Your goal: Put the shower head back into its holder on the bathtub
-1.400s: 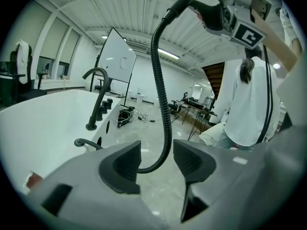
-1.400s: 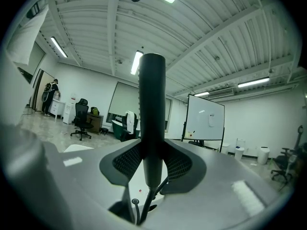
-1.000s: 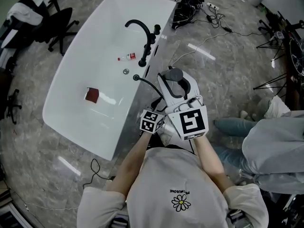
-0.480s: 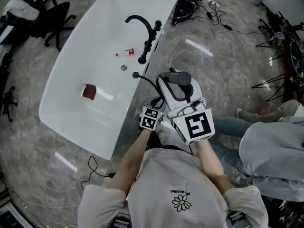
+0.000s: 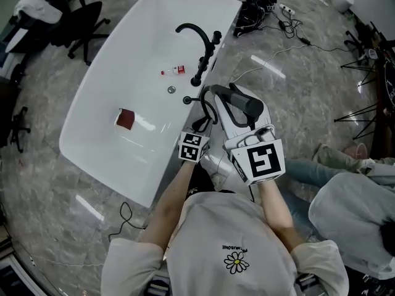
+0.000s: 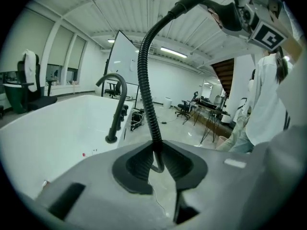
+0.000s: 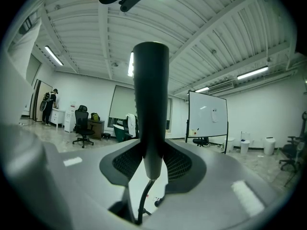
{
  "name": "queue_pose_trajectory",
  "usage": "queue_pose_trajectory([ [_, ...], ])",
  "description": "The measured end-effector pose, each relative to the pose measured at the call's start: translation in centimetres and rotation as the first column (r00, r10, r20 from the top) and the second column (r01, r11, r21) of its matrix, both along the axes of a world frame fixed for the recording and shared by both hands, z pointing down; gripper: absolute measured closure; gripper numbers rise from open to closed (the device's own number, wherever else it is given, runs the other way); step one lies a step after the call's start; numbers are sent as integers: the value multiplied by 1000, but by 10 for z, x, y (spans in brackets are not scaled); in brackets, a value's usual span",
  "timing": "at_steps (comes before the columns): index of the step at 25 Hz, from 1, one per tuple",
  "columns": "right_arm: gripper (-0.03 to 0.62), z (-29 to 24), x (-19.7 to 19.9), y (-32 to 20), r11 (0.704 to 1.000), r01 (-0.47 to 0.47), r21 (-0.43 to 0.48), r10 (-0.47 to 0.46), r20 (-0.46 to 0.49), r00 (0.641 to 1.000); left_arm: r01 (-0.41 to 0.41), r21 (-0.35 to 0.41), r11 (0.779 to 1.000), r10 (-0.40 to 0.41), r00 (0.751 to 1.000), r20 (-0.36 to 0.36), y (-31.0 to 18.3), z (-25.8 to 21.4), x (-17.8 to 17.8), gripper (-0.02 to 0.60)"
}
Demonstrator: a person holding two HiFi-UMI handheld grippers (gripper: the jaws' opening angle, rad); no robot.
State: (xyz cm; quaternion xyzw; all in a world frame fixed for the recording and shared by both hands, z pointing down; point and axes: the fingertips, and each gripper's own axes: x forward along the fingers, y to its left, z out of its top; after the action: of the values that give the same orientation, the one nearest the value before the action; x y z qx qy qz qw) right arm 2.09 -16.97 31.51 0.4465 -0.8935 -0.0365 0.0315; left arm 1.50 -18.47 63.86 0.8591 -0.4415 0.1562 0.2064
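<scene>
The white bathtub (image 5: 92, 91) has a black curved faucet (image 5: 200, 42) on its right rim. My right gripper (image 5: 239, 113) is shut on the handle of the black shower head (image 5: 244, 103) and holds it above the floor beside the rim. The handle (image 7: 150, 104) stands upright between the pads. Its ribbed black hose (image 5: 207, 106) loops back to a small fitting (image 5: 186, 100) on the rim. My left gripper (image 5: 207, 127) is just left of the right one. Its jaws are closing, and the hose (image 6: 146, 80) runs up between the pads, which touch it at the left gripper (image 6: 157, 159).
A red object (image 5: 125, 119), a small bottle (image 5: 173, 71) and the drain (image 5: 171, 89) lie in the tub. Cables and a power strip (image 5: 259, 8) lie on the floor beyond it. An office chair (image 5: 68, 17) stands top left, another person (image 5: 352, 208) at the right.
My left gripper has moved forward to the hose and its jaws have come together round it. The right gripper still holds the shower head and has barely shifted.
</scene>
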Motion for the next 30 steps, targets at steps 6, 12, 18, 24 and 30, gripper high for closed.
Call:
queue_pose_trajectory([
  [6,457,-34,-8,-1,997,24,71,-26,34,999,68,114,991,-72,997,32,-41,-54,-33,525],
  [12,457,-57,-13,4,991,36,126,-45,68,997,114,211,971,-134,988,82,-63,-96,-68,525],
  [18,457,-57,-23,1,990,61,126,-70,70,995,155,189,970,-183,973,139,-65,-95,-104,525],
  [24,457,-44,-42,-21,991,79,111,-84,36,996,169,124,978,-186,972,141,-75,-61,-116,525],
  [30,457,-29,-51,-60,995,71,67,-72,4,997,152,88,984,-162,979,122,-104,-39,-113,523],
])
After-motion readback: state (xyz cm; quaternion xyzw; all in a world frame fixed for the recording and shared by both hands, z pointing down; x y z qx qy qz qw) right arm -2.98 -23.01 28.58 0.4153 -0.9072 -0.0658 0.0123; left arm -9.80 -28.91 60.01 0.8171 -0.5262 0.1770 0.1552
